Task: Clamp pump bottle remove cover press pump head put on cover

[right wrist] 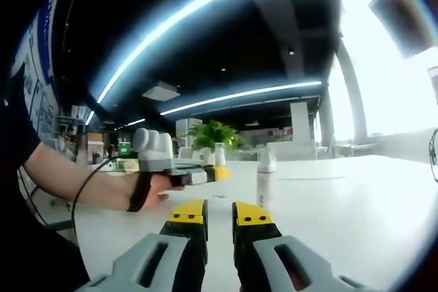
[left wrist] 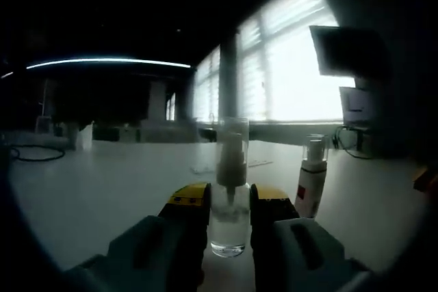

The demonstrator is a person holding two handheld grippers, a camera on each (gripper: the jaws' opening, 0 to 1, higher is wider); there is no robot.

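Yellow-tipped jaws of our left gripper (left wrist: 229, 204) are pressing from both sides on the clear pump bottle (left wrist: 230, 189), which is standing upright on the white table (left wrist: 102, 196) with its transparent cover (left wrist: 232, 138) sitting over the pump head, while a second white spray bottle (left wrist: 311, 177) is standing at three o'clock, apart from it. In the right gripper view, we are holding our right gripper (right wrist: 219, 218) with its jaws slightly apart, gripping nothing, and the clamped bottle (right wrist: 265, 177) is showing just beyond them at twelve o'clock, with the left gripper (right wrist: 213, 174) and the person's hand (right wrist: 152, 189) reaching in from nine o'clock.
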